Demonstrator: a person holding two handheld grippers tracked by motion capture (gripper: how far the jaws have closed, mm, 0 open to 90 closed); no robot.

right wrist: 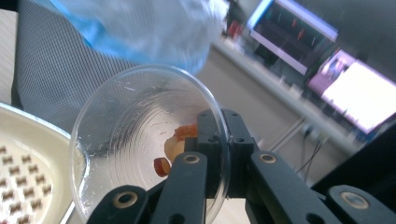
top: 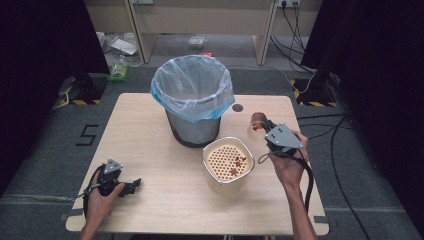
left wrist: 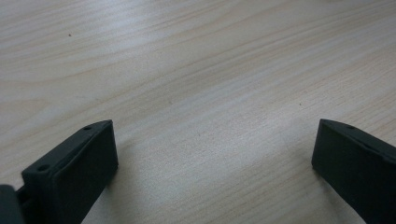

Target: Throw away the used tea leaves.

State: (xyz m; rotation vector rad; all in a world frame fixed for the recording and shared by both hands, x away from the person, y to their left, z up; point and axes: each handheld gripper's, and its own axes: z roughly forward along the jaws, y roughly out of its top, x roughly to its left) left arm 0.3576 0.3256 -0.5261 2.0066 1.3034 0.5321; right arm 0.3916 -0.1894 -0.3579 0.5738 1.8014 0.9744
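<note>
My right gripper (right wrist: 215, 140) is shut on the rim of a clear plastic cup (right wrist: 126, 135), held tilted on its side with a few orange food bits (right wrist: 175, 144) inside. From above, that cup (top: 257, 121) hangs right of the bin, and the right gripper (top: 265, 127) is above the table. A cream container with a perforated strainer lid (top: 227, 161) stands at mid-table with reddish scraps (top: 238, 164) on it. My left gripper (top: 134, 186) rests open near the table's front left; its two black fingers (left wrist: 79, 168) stand wide apart over bare wood.
A grey mesh waste bin (top: 193, 102) lined with a blue-white plastic bag stands at the back middle of the wooden table (top: 150, 145). A dark round hole (top: 237, 107) sits in the tabletop right of it. Cables and clutter lie on the floor beyond.
</note>
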